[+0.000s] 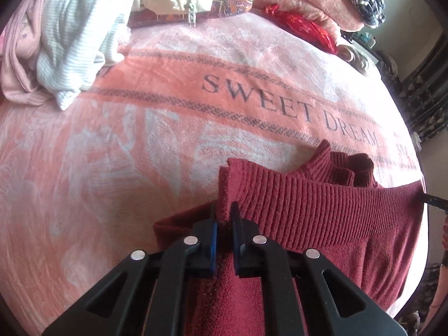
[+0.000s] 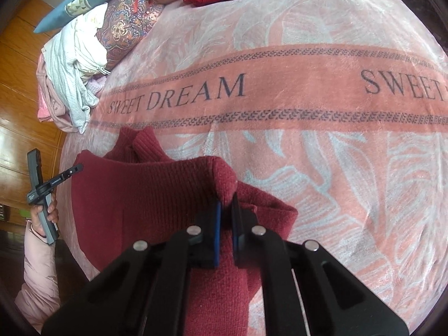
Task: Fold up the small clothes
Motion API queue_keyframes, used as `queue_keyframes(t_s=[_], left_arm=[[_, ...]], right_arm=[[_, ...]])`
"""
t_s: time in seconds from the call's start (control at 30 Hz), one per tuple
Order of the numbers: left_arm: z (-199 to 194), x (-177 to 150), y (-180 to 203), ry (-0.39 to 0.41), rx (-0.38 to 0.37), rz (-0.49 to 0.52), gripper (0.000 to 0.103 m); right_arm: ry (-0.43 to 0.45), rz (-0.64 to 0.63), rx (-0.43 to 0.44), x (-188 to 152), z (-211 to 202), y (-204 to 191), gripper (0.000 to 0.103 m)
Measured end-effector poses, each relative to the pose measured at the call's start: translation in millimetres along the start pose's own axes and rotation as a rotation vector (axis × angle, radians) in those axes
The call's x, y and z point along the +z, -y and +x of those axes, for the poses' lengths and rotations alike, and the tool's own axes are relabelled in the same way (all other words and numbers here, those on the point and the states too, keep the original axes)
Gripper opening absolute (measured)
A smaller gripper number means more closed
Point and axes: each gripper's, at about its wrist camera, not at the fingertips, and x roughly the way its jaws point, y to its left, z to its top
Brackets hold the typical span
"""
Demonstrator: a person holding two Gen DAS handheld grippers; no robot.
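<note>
**A:** What writing is showing?

**B:** "SWEET DREAM" is running in dark capitals along the salmon band of the pink fleece blanket with pale leaf patterns [image 1: 117, 128], and it is repeating further along the band. Small white lettering is showing on the left tool's black bracket, too small to read.

**A:** How are the hands sitting?

**B:** Both tools are pointing steeply down at the bed. In the right wrist view a hand [image 2: 44, 212] in a pale pink padded sleeve is gripping the left tool's grey handle.

**A:** And the jaws?

**B:** The left gripper [image 1: 223, 215] is pinching a fold of the dark red ribbed knit sweater [image 1: 322, 210] at its corner. The right gripper [image 2: 227, 204] is clenching the opposite corner.

**A:** Where is the sweater lying?

**B:** It is lying on the blanket's near edge, hem stretching between both grippers, its collar pointing toward the lettering.
</note>
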Motion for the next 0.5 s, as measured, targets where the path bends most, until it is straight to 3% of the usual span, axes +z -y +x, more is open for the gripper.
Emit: queue_keyframes(t_s=[0.17,0.33,0.4,0.5], left_arm=[[43,-9,-9,-0.059,0.061,-0.007,0.009],[47,-14,-5,-0.030,0.091,0.014,0.012],[44,-13,-1,-0.032,0.118,0.031,0.016],[35,-14,3,-0.022,0.160,0.036,0.034]], right_arm=[[-0.075,0.084,-0.050,-6,50,24,0.005],[-0.062,0.097,-0.065,-10,51,24,0.008],[-0.058,0.087,-0.083,-10,45,19,0.011],[-0.025,0.054,-0.135,-14,25,7,0.019]])
